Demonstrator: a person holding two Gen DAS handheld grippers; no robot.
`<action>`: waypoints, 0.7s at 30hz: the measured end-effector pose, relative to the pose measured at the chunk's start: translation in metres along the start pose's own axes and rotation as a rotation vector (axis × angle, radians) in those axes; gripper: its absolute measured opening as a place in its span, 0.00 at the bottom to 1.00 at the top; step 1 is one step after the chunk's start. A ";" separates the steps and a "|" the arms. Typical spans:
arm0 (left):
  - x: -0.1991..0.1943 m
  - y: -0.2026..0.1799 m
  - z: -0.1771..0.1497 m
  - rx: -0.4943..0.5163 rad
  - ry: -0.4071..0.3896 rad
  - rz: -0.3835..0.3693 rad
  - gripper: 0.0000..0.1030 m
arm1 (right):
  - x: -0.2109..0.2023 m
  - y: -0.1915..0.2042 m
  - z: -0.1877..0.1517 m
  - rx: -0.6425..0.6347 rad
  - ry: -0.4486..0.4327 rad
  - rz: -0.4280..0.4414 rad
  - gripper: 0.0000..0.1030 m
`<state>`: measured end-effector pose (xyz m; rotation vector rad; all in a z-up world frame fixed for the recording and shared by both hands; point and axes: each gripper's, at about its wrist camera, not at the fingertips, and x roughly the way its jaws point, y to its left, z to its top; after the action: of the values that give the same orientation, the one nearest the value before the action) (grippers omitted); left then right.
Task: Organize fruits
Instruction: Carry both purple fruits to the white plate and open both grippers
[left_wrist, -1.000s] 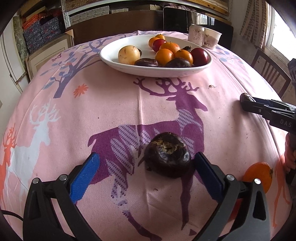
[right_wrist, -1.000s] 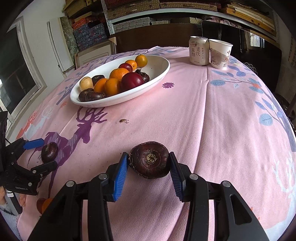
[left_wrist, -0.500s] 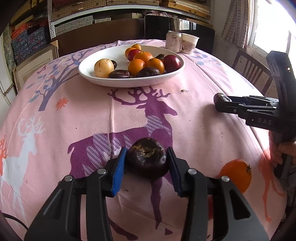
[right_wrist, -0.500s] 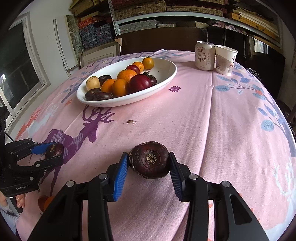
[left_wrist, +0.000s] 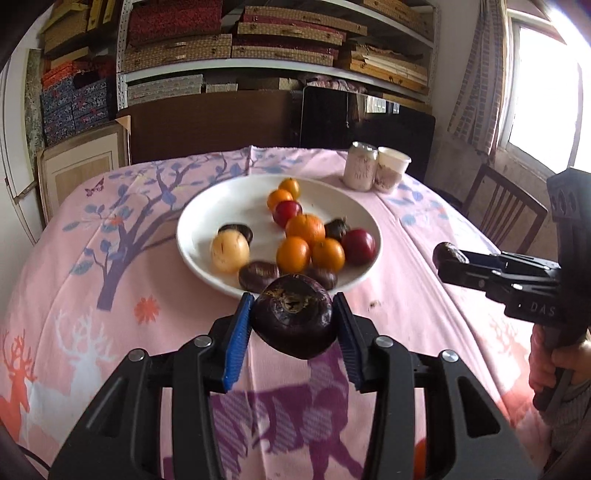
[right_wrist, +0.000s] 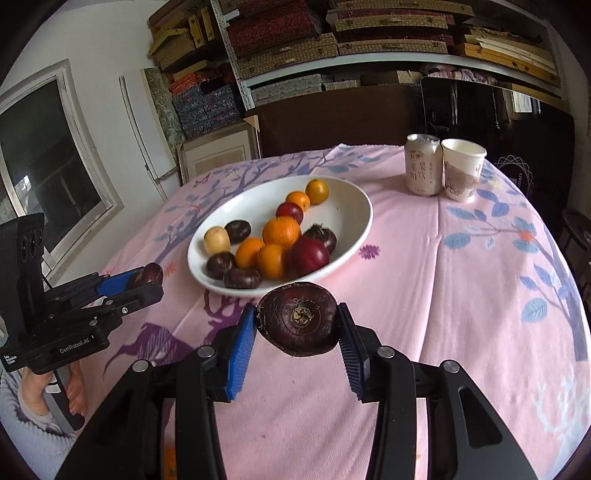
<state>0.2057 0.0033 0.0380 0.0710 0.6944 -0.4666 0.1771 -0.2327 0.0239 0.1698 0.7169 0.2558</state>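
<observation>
Left wrist alone shows a wooden chair (left_wrist: 506, 210).

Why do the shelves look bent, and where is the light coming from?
Both wrist views bend straight lines, a fisheye effect; in the left wrist view the window is glared out white and the bowl is slightly blurred; the right wrist view's can stays sharp.
</observation>
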 end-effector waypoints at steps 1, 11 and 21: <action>0.005 0.003 0.010 -0.016 -0.010 -0.005 0.42 | 0.003 0.002 0.011 -0.008 -0.009 -0.004 0.43; 0.092 0.027 0.064 -0.108 0.023 -0.006 0.42 | 0.082 -0.003 0.072 0.061 -0.026 0.012 0.43; 0.086 0.065 0.065 -0.272 -0.030 -0.062 0.90 | 0.101 -0.016 0.074 0.096 -0.054 0.003 0.75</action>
<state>0.3312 0.0139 0.0281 -0.2132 0.7263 -0.4285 0.3025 -0.2234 0.0122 0.2682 0.6756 0.2186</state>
